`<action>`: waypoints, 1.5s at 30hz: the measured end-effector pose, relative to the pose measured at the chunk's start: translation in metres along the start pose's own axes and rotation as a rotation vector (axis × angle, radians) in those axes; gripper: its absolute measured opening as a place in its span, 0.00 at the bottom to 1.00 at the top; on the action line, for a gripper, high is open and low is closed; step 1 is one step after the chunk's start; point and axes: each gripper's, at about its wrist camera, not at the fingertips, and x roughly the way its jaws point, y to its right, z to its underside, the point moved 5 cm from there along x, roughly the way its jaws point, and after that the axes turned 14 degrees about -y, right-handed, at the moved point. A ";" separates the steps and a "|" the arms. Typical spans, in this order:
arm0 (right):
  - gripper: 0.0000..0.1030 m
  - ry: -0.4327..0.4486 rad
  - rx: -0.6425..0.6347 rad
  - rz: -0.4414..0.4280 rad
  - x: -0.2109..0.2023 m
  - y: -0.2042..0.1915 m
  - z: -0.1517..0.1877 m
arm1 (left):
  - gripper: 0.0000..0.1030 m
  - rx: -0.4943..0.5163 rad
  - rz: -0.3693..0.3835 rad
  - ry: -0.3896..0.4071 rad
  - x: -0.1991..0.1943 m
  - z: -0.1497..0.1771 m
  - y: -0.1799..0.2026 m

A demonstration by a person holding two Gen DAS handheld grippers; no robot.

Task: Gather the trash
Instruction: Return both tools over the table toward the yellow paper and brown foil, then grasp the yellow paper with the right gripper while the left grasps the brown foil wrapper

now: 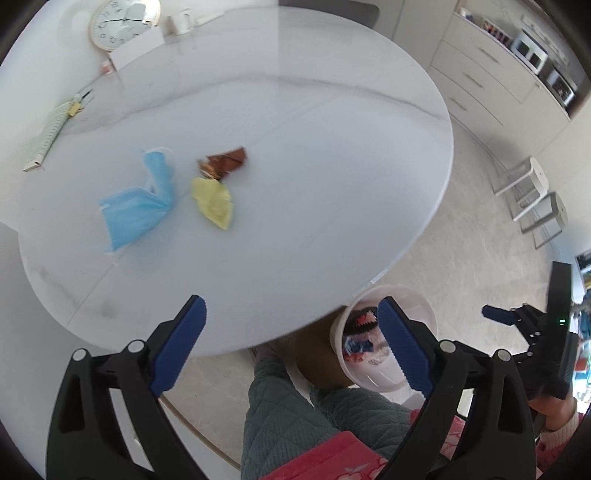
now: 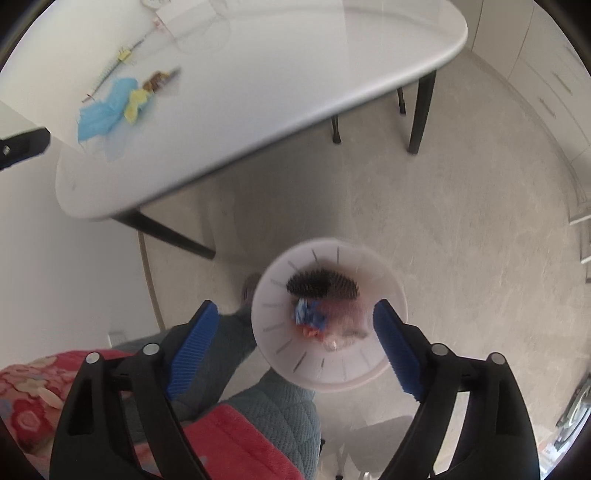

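On the round white table [image 1: 295, 184] lie a blue face mask [image 1: 136, 214], a crumpled yellow wrapper [image 1: 214, 203] and a brown wrapper [image 1: 225, 162], close together. My left gripper [image 1: 291, 306] hangs open and empty above the table's near edge. Below that edge a white bin [image 1: 417, 299] stands on the floor with colourful scraps inside. My right gripper [image 2: 295, 306] is open and empty directly above the bin [image 2: 314, 369], which holds a dark brush-like item and blurred wrappers. The right wrist view shows the mask [image 2: 99, 110], the yellow wrapper [image 2: 135, 103] and the brown wrapper [image 2: 157, 79] far off.
A wall clock [image 1: 123, 22] and a long pale strip [image 1: 48, 133] lie at the table's far left. Drawers [image 1: 480, 74] and two white stools [image 1: 532, 181] stand to the right. A person's quilted teal legs [image 1: 295, 406] sit beside the bin. Black table legs [image 2: 421, 110] reach the floor.
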 end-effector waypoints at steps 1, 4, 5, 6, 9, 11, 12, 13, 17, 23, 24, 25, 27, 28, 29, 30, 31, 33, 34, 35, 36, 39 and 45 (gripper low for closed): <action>0.86 0.023 -0.012 0.005 -0.010 -0.005 -0.007 | 0.88 -0.009 -0.004 0.010 -0.003 -0.002 -0.007; 0.89 0.077 -0.045 0.012 -0.035 -0.023 -0.029 | 0.88 -0.034 -0.014 0.040 -0.013 -0.009 -0.029; 0.91 0.093 -0.054 0.015 -0.041 -0.030 -0.036 | 0.88 -0.043 -0.018 0.047 -0.016 -0.011 -0.035; 0.92 0.107 -0.063 0.015 -0.047 -0.036 -0.041 | 0.89 -0.055 -0.022 0.055 -0.018 -0.013 -0.045; 0.92 0.140 -0.095 0.011 -0.060 -0.058 -0.059 | 0.89 -0.090 -0.027 0.070 -0.022 -0.016 -0.071; 0.92 0.151 -0.108 0.009 -0.067 -0.070 -0.070 | 0.89 -0.114 -0.035 0.076 -0.024 -0.018 -0.090; 0.92 0.153 -0.114 0.005 -0.068 -0.076 -0.075 | 0.89 -0.132 -0.041 0.077 -0.025 -0.018 -0.101; 0.92 0.154 -0.122 -0.005 -0.068 -0.083 -0.081 | 0.89 -0.148 -0.041 0.077 -0.025 -0.019 -0.110; 0.92 0.155 -0.167 -0.016 -0.064 -0.113 -0.105 | 0.89 -0.199 -0.027 0.075 -0.021 -0.018 -0.146; 0.92 0.152 -0.189 -0.067 -0.047 -0.150 -0.151 | 0.89 -0.213 -0.011 0.048 -0.008 -0.018 -0.176; 0.92 0.147 -0.189 -0.076 -0.042 -0.157 -0.159 | 0.89 -0.211 -0.004 0.041 -0.004 -0.019 -0.181; 0.91 0.144 -0.191 -0.081 -0.038 -0.163 -0.166 | 0.89 -0.211 0.001 0.036 -0.002 -0.019 -0.183; 0.81 0.132 -0.203 -0.086 -0.024 -0.178 -0.180 | 0.89 -0.205 0.014 0.022 0.004 -0.019 -0.187; 0.79 0.122 -0.211 -0.086 -0.016 -0.186 -0.187 | 0.89 -0.203 0.019 0.018 0.006 -0.020 -0.190; 0.76 0.115 -0.214 -0.085 -0.009 -0.193 -0.193 | 0.89 -0.200 0.026 0.014 0.008 -0.021 -0.191; 0.73 0.110 -0.216 -0.084 -0.002 -0.199 -0.198 | 0.89 -0.192 0.034 0.007 0.010 -0.022 -0.193; 0.71 0.101 -0.219 -0.080 0.006 -0.205 -0.204 | 0.89 -0.185 0.038 0.003 0.012 -0.024 -0.194; 0.66 0.086 -0.223 -0.063 0.020 -0.216 -0.214 | 0.89 -0.172 0.048 -0.005 0.015 -0.028 -0.195; 0.65 0.078 -0.224 -0.054 0.026 -0.219 -0.218 | 0.89 -0.165 0.054 -0.010 0.016 -0.030 -0.195; 0.63 0.071 -0.225 -0.043 0.032 -0.223 -0.221 | 0.89 -0.158 0.057 -0.013 0.018 -0.032 -0.195; 0.62 0.065 -0.226 -0.033 0.036 -0.226 -0.223 | 0.89 -0.148 0.058 -0.016 0.019 -0.034 -0.194; 0.58 0.061 -0.240 0.005 0.043 -0.233 -0.227 | 0.89 -0.123 0.058 -0.020 0.022 -0.042 -0.191; 0.36 0.029 -0.240 0.053 0.052 -0.232 -0.231 | 0.89 -0.079 0.051 -0.020 0.023 -0.054 -0.183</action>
